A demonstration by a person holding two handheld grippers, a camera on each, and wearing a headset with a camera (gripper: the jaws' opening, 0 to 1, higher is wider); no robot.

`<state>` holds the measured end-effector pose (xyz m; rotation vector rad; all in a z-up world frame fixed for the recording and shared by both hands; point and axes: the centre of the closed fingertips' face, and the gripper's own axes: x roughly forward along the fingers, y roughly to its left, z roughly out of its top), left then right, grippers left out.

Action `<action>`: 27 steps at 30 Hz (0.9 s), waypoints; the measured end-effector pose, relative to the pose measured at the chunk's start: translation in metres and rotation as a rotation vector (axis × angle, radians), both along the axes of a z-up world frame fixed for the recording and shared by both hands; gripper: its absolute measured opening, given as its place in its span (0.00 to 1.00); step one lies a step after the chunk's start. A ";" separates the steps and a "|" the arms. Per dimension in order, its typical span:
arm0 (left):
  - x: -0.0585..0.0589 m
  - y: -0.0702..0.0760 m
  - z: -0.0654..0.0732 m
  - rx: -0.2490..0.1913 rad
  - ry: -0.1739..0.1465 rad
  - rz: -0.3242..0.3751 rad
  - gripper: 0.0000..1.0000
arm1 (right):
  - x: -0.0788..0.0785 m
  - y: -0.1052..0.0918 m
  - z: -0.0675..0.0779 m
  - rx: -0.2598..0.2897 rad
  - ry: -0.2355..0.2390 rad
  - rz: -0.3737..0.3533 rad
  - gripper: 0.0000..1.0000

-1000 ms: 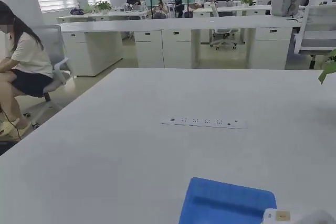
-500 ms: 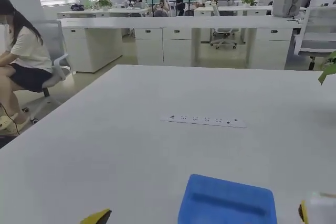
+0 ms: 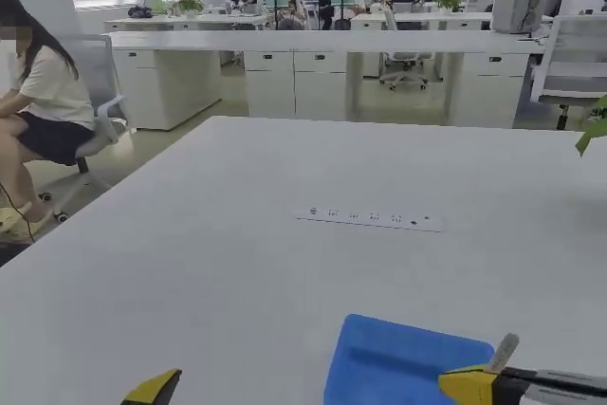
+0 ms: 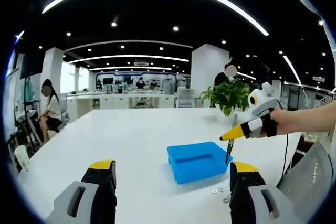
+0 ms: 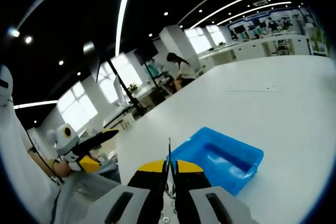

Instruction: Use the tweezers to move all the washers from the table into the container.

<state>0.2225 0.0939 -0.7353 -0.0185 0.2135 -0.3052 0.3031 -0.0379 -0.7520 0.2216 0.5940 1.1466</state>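
A blue container (image 3: 408, 367) sits on the white table near the front edge. In the head view my right gripper (image 3: 469, 384) reaches in from the bottom right, shut on the metal tweezers (image 3: 503, 351), whose tips rise over the container's right side. The right gripper view has its jaws closed on the thin tweezers (image 5: 169, 156), with the container (image 5: 220, 158) just beyond. My left gripper (image 4: 173, 166) stands wide open and holds nothing, with the container (image 4: 199, 161) ahead of it. A few small washers (image 4: 215, 190) lie on the table in front of the container's right corner.
A flush power strip (image 3: 370, 219) is set into the table (image 3: 237, 253) beyond the container. A person sits on a chair (image 3: 38, 111) off the table's left side. A potted plant (image 4: 228, 95) stands at the far right. Desks and people fill the background.
The right gripper with the tweezers has come into the head view at the bottom right, over the container. The left gripper's yellow tip now shows at the bottom left.
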 end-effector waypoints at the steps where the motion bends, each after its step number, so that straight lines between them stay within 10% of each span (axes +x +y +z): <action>1: 0.000 0.000 -0.001 0.003 0.003 0.000 0.90 | 0.003 0.000 0.000 -0.001 -0.002 -0.005 0.02; 14: -0.002 0.000 -0.008 0.035 0.038 -0.005 0.85 | 0.054 -0.015 -0.034 -0.123 -0.025 -0.118 0.02; 27: -0.002 -0.001 -0.011 0.044 0.054 -0.015 0.81 | 0.067 -0.017 -0.063 -0.223 -0.033 -0.115 0.02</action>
